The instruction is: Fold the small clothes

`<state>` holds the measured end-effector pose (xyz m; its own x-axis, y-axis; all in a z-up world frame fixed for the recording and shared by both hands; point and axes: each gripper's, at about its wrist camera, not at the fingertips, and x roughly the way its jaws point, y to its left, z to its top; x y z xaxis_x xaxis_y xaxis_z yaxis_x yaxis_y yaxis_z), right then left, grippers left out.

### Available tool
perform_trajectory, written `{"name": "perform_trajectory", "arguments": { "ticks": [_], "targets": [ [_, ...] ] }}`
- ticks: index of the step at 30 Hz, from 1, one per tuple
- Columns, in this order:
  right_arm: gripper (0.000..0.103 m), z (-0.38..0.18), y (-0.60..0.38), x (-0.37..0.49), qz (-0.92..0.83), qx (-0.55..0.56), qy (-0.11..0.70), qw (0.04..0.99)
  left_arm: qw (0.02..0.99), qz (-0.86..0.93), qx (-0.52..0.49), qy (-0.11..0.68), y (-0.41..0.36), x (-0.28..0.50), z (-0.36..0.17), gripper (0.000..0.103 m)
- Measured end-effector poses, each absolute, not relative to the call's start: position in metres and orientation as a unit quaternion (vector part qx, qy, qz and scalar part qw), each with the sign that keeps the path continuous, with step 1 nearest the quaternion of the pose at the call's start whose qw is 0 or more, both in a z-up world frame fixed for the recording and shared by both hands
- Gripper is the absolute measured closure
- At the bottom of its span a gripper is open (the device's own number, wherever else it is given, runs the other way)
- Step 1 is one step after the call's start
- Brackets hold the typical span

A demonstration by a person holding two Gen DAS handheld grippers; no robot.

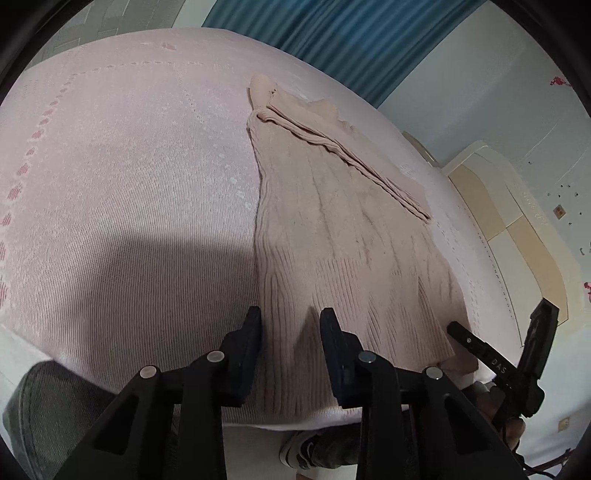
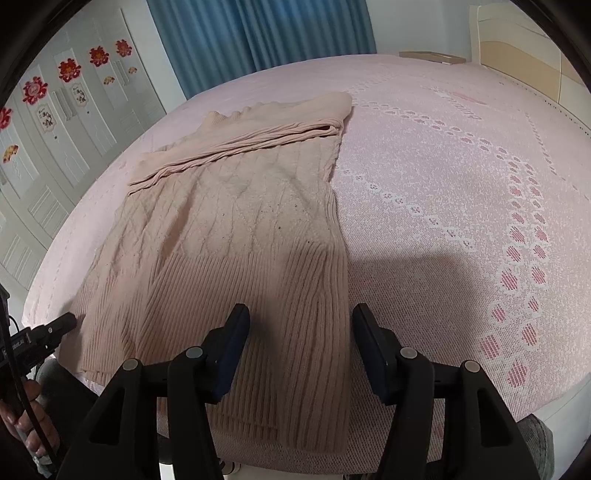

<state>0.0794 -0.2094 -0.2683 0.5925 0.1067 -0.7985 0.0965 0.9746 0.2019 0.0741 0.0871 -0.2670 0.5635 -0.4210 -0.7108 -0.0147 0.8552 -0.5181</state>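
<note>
I see a bed (image 2: 443, 177) under a pale pink bedspread woven with white dotted lines and rows of pink flower shapes. Behind the bed hangs a blue curtain (image 2: 258, 33). To the left of the bed in my right wrist view stands a white panelled wardrobe (image 2: 55, 140), its doors stuck with red flower decorations (image 2: 35, 90). At the bed's far right end I make out a cream and tan headboard (image 1: 509, 221) against a pale wall (image 1: 498, 81).
</note>
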Motion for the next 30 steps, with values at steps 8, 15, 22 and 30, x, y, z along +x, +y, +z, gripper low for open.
{"name": "perform_trajectory", "arguments": {
  "ticks": [8, 15, 22, 30],
  "targets": [
    [0.045, -0.266, -0.211, 0.074, 0.008, 0.124, 0.453, 0.883, 0.840, -0.149, -0.240, 0.463, 0.077, 0.063, -0.269, 0.074],
    [0.045, -0.261, -0.220, 0.059, 0.013, 0.148, 0.459, 0.876, 0.839, -0.149, -0.251, 0.459, 0.075, 0.082, -0.273, 0.074],
    [0.045, -0.260, -0.239, 0.037, 0.044, 0.224, 0.452, 0.862, 0.844, -0.149, -0.245, 0.453, 0.074, 0.081, -0.272, 0.074],
    [0.053, -0.264, -0.213, 0.051, 0.063, 0.183, 0.465, 0.864, 0.837, -0.154, -0.266, 0.453, 0.080, 0.082, -0.275, 0.074]
  ]
}}
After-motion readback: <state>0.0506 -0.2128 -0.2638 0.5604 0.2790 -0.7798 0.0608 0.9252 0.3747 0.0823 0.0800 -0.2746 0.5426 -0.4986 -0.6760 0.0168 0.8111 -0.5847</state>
